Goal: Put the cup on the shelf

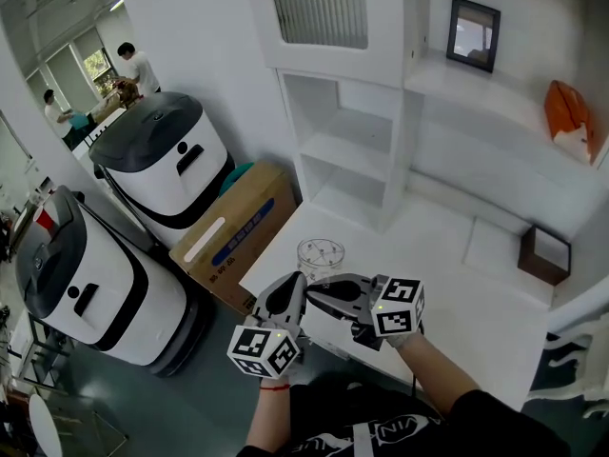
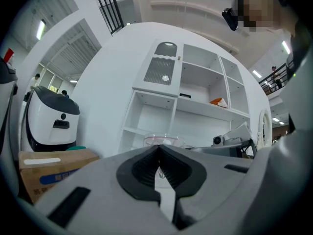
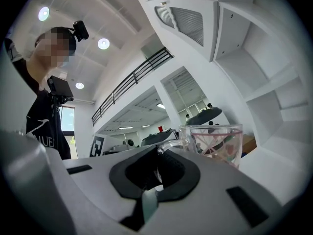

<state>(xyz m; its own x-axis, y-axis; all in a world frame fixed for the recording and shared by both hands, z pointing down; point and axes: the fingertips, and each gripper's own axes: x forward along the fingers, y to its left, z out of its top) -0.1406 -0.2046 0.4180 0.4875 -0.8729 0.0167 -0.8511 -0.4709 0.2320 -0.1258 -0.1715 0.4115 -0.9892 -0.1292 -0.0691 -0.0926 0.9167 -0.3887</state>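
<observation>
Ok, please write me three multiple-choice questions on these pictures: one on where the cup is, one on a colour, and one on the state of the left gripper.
1. Where does the cup stand?
A. on a chair
B. on the table
C. in a sink

2. What colour is the object at the far right of the shelf?
A. blue
B. green
C. orange

3. How do the jaws of the left gripper stand?
A. wide apart
B. shut, with nothing between
C. shut on a spoon

Answers:
1 B: the head view shows the cup upright on the white table, near its left edge.
2 C: the object is plainly orange against the white shelf.
3 B: in the left gripper view the jaw tips meet, and the cup shows only behind them.
</observation>
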